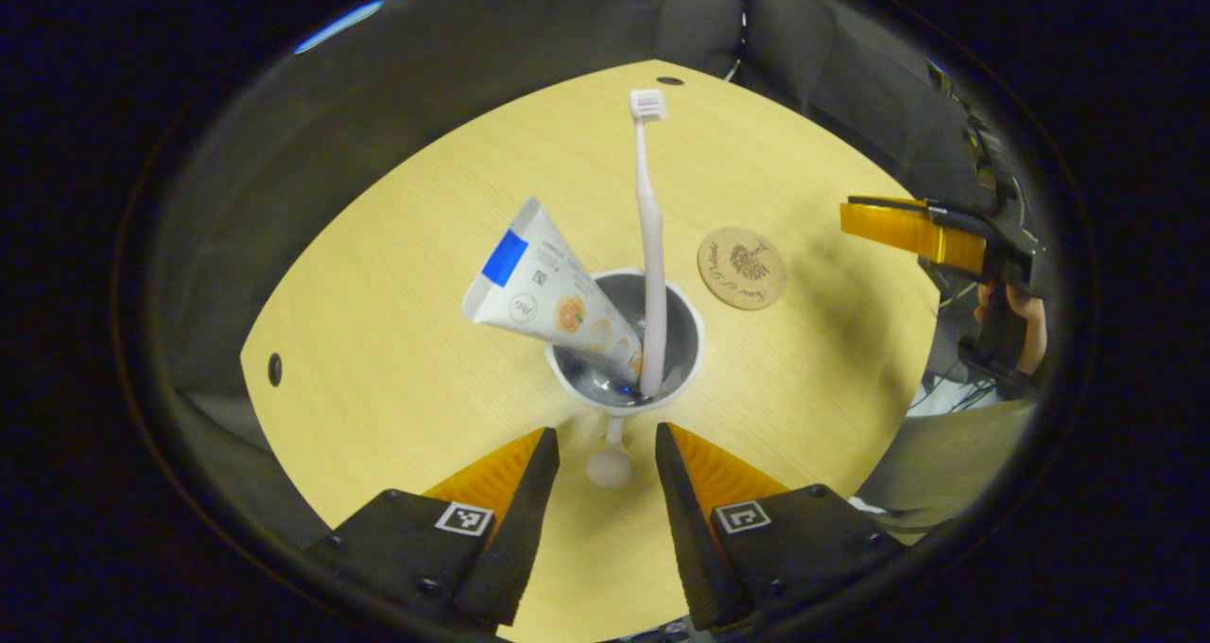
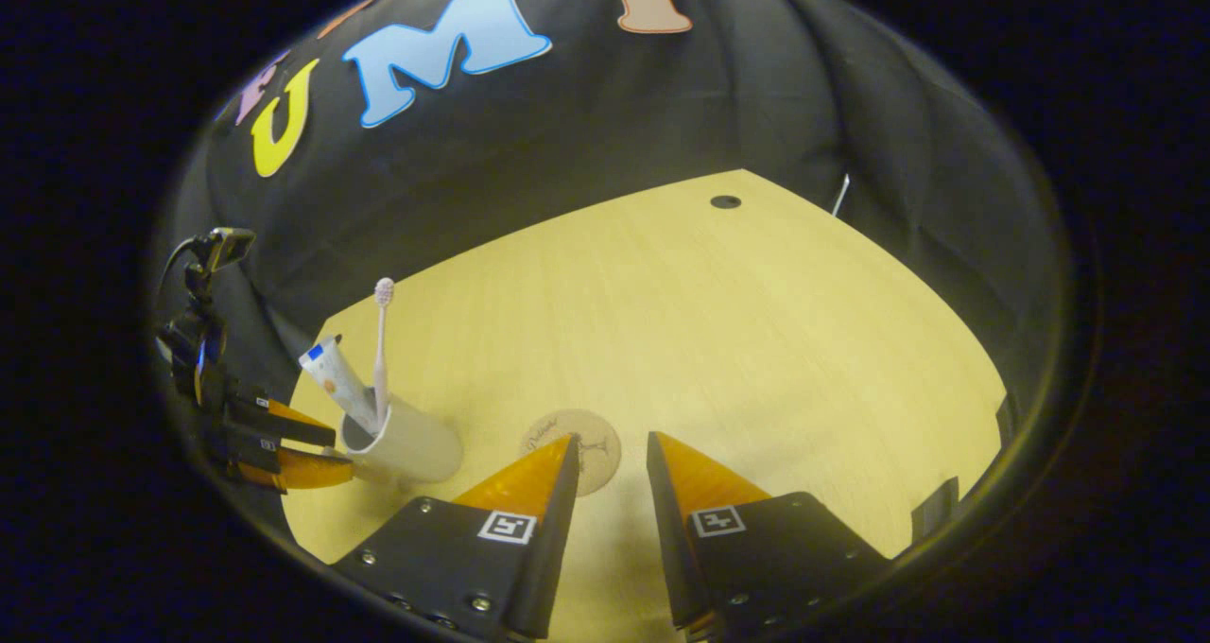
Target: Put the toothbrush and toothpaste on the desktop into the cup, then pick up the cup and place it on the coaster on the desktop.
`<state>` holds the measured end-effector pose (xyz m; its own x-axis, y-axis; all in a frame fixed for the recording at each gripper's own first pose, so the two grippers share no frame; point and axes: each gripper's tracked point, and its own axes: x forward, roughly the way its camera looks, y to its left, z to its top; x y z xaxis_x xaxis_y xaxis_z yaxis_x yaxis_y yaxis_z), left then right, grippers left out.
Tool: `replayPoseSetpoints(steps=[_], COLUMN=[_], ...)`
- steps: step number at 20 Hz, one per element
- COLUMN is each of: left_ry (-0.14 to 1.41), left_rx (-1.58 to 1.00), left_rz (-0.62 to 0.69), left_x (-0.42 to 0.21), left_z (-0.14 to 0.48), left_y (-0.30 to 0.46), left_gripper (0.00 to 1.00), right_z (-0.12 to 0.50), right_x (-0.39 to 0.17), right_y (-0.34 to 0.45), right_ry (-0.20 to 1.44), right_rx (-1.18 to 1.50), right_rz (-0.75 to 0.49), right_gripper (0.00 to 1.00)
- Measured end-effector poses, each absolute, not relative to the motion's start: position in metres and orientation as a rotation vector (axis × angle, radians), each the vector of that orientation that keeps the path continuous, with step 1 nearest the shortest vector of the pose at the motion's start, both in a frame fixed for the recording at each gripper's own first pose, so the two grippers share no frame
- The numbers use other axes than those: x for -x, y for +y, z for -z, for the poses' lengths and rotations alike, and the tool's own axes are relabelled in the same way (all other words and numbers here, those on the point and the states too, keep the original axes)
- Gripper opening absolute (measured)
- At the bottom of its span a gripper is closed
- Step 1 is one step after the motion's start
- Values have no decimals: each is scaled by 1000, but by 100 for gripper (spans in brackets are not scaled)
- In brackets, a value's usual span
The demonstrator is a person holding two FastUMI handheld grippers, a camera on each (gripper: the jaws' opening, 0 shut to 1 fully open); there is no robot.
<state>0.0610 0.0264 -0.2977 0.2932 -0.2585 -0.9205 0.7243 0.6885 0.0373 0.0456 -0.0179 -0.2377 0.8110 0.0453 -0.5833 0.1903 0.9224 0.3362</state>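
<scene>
On the pale wooden desktop (image 1: 397,359), the white cup (image 1: 682,345) already carries both items: the toothbrush (image 1: 648,246) stands nearly upright with its bristles at 12 o'clock, while the toothpaste (image 1: 544,284) tube leans out over the rim toward 10 o'clock, cap end down inside. In the left gripper view, the left gripper (image 1: 607,463) hangs just short of the cup, its two orange-faced fingers parted and holding nothing. The cup's handle, a short stem ending in a round knob, lies in the gap between them, which suggests the gripper is lined up to take the cup by that handle rather than by its wide body. The round coaster (image 1: 742,268), printed with a dark motif, lies bare at about 2 o'clock from the cup, near it but not touching.

In the right gripper view, the right gripper (image 2: 613,454) is held off over the near edge of the desk, fingers slightly apart and empty, with the coaster just beyond its tips and the cup at about 9 o'clock. It appears to be kept clear so the left side can make the lift. The loading looks finished; moving the cup to the coaster remains, and the leaning tube could shift if the cup is tilted.
</scene>
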Motion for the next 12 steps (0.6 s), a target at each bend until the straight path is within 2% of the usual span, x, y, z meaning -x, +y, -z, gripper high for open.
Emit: replayPoseSetpoints(steps=[1,12], left_ry=[1101,1167], left_rx=[-523,-602], left_rz=[699,778], left_x=[-64,-71], left_z=[302,337], left_y=[25,9], left_gripper=[70,71], right_z=[243,274], right_x=[-45,-32], right_y=[-24,-54], right_ry=[630,703], right_rx=[-404,-449], right_rz=[92,166], right_gripper=[46,46])
